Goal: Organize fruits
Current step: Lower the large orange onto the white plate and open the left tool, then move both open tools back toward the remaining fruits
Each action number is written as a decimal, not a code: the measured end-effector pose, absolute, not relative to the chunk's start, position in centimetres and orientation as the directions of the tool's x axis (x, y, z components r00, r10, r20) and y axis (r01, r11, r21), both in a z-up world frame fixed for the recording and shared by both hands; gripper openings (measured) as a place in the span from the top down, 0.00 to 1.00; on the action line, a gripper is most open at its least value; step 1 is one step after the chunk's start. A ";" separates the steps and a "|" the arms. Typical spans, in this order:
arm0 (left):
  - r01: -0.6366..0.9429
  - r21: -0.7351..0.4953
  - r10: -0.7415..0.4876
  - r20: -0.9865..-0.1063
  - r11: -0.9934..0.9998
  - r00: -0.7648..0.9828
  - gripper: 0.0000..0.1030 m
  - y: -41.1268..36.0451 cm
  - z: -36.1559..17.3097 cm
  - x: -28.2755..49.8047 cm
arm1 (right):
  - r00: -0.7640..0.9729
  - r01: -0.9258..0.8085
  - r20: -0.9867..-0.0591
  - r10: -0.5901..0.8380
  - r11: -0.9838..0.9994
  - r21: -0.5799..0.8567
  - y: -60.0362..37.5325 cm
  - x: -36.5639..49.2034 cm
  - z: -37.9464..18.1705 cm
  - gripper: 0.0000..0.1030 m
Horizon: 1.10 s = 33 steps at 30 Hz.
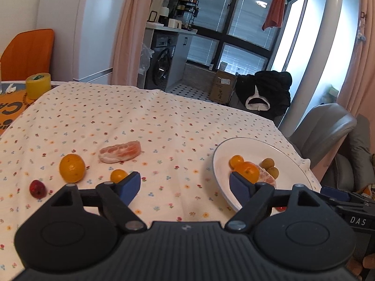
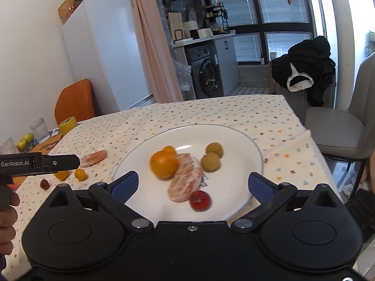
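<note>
Left wrist view shows the left gripper (image 1: 185, 185) with its blue pads spread wide and nothing between them, hovering above the flowered tablecloth (image 1: 164, 117). Taking the white plate (image 1: 219, 175) as the landmark, four fruits lie loose on the cloth to its left: nearest it a small kumquat (image 1: 118, 175), which sits just beside the gripper's left pad; farther from the plate a larger orange (image 1: 72, 168) and a dark red fruit (image 1: 37, 188); and behind these, away from the camera, a peeled citrus segment (image 1: 120, 151) whose long axis runs roughly across the view.

The right gripper (image 2: 192, 185), equally wide and empty, hangs over the plate's near rim, above the fruits already gathered there; a red fruit (image 2: 200, 200) lies blurred between its pads.

Judging by this layout, the left gripper is much the nearer to the loose fruits, and the small kumquat lies slightly left of its centre line, so a short shift away from the plate would line it up.
</note>
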<state>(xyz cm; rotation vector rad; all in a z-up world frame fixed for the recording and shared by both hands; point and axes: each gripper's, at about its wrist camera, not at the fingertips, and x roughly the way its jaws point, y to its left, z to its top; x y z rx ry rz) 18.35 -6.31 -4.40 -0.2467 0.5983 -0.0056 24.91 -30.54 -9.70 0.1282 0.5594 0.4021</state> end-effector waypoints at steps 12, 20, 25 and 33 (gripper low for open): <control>-0.100 -0.242 -0.040 -0.513 0.965 0.858 0.25 -3.0 -3.6 15.8 | 0.735 -0.406 -0.494 0.465 0.885 0.229 -27.0 24.4 -9.2 0.00; -0.145 -0.246 0.001 -0.507 0.958 0.862 0.28 -0.5 -3.3 14.3 | 0.711 -0.444 -0.495 0.499 0.865 0.234 -24.9 24.2 -8.9 0.00; -0.166 -0.257 0.015 -0.502 0.952 0.864 0.32 1.1 -3.0 13.3 | 0.695 -0.477 -0.494 0.523 0.849 0.227 -23.4 24.0 -8.5 0.00; -0.208 -0.264 0.051 -0.500 0.942 0.864 0.30 3.7 -2.4 12.0 | 0.667 -0.520 -0.497 0.555 0.825 0.224 -21.1 23.9 -8.2 0.00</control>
